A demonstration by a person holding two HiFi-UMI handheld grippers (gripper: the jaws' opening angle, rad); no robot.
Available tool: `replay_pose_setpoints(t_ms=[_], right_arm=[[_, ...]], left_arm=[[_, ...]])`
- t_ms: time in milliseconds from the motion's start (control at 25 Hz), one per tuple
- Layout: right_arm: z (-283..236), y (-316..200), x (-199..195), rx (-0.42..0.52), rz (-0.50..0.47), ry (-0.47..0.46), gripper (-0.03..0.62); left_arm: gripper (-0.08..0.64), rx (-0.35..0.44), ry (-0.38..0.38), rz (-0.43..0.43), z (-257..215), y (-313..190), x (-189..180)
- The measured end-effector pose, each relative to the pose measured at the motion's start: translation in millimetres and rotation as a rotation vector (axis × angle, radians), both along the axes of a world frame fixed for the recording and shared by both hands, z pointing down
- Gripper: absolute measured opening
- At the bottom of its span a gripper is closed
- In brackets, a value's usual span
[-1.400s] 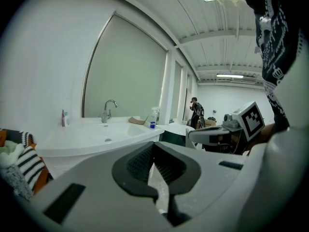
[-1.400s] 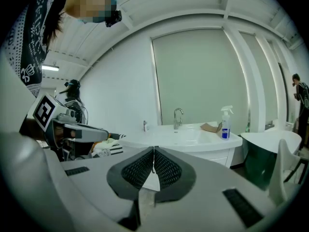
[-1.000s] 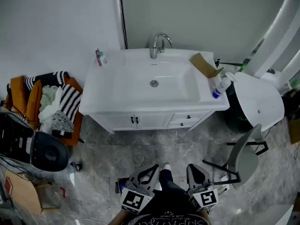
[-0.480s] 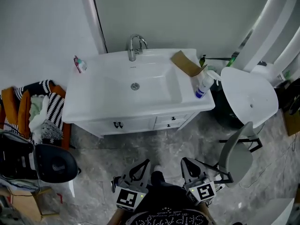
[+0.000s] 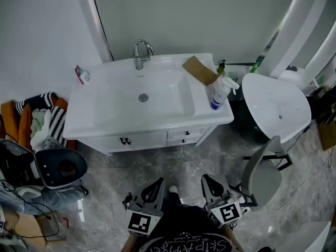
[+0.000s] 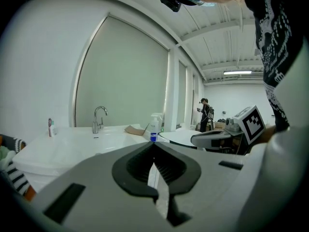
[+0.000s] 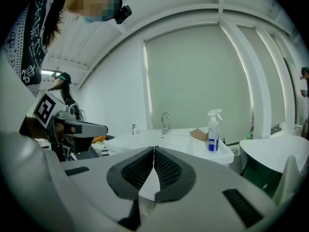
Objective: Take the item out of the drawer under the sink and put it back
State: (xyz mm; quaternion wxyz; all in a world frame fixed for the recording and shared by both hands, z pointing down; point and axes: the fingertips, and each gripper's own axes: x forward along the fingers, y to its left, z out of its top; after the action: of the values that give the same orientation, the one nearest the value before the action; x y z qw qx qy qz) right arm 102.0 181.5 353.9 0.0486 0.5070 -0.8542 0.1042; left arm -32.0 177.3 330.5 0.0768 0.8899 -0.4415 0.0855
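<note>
**Drawers shut, both grippers closed and empty**

The white vanity stood against the wall, its basin bare around the drain, with a chrome faucet at the back. Under the right half of the counter sat two stacked drawers, white fronts with small dark knobs, both pushed in flush. Whatever lay inside them was hidden. To their left were the cabinet doors, also closed.

On the counter's right end stood a spray bottle with a blue label, just beside a flat piece of brown cardboard.

The left gripper and the right gripper were held low in front of the person, side by side over the grey marbled floor, well apart from the vanity and pointing towards it. In the left gripper view the jaws of the left gripper met at their tips with nothing between them. In the right gripper view the right gripper was likewise closed on nothing.
</note>
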Motion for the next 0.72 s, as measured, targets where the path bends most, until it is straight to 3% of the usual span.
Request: replay_pose_setpoints(t_ms=[440, 720], right_arm=[[13.5, -17.5, 4.1, -0.034, -0.002, 0.012, 0.018], [11.7, -56.9, 4.4, -0.053, 0.042, 0.008, 0.018]], left_arm=[[0.0, -0.033, -0.012, 0.025, 9.1, -17.0, 8.9], [0.0, -0.052, 0.0, 0.069, 10.2, -61.7, 12.3]])
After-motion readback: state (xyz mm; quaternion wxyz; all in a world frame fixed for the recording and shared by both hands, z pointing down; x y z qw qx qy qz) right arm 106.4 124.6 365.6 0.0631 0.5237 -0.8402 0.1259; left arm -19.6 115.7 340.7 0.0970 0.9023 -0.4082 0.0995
